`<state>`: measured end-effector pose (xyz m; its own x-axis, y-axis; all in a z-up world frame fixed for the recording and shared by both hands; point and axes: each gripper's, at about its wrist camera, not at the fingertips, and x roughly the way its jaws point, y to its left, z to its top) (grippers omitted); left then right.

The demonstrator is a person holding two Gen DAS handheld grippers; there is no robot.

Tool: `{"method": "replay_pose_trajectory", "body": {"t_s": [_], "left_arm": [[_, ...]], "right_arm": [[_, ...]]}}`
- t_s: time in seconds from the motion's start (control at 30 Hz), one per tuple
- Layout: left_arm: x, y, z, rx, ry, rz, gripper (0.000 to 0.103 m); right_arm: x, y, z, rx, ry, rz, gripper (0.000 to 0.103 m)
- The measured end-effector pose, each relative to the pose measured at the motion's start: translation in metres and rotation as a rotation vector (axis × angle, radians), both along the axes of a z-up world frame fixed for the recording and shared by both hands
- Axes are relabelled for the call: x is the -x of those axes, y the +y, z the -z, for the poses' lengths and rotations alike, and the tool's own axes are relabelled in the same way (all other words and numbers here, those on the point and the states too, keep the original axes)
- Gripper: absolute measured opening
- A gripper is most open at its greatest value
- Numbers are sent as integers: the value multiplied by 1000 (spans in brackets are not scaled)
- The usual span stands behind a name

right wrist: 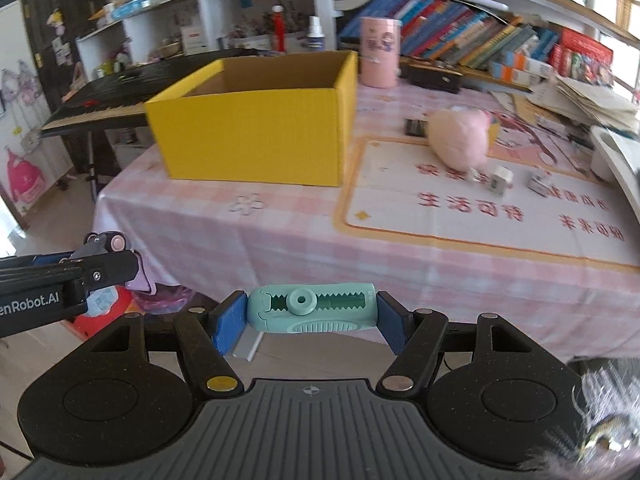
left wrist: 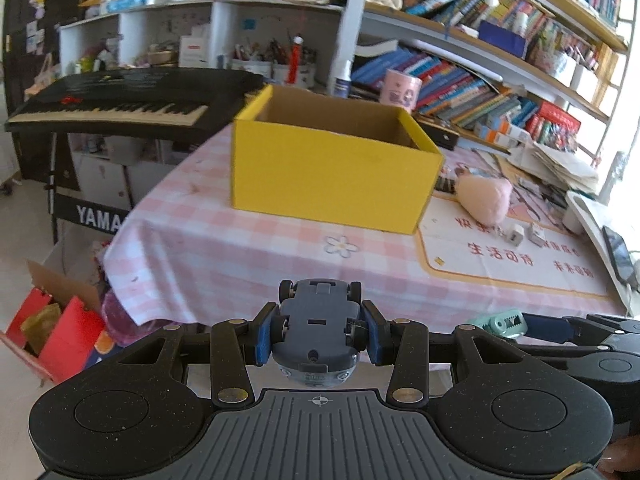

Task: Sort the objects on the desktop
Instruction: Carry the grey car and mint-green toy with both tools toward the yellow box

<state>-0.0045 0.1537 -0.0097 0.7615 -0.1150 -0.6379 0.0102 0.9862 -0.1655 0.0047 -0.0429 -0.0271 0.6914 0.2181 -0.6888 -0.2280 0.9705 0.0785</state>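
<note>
Two handheld grippers hover off the near edge of a table covered in pink checked cloth. The left gripper is clamped on a small grey toy car, held belly-up between its blue pads. The right gripper is clamped across the ends of a mint-green cutter, held crosswise. An open, yellow box stands on the table ahead, well apart from both. A pink plush lies right of the box.

Matt yellow cardboard box, smooth plastic toy car — checked cloth tablecloth
</note>
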Motion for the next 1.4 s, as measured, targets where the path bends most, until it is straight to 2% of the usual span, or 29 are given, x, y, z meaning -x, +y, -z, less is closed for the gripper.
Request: {"method": "replay_pose_trajectory", "body": {"t_s": [0.47,0.9,1.2,1.4], "left_arm": [[6,34,-3,12,-23,-67,42],[1,37,-3,20,-19,-90,42],[-20,31,-4,5,-28,-104,42],[-46,21,-14,-23,-71,-93,42]], "right_arm": [[-2,43,-8,12,-26,-96,66],[-12,53,-9,17,-23,-134,66],[-30,51,-8,13,-24,-152,66],[-51,46,-16,4,-71,-160,66]]}}
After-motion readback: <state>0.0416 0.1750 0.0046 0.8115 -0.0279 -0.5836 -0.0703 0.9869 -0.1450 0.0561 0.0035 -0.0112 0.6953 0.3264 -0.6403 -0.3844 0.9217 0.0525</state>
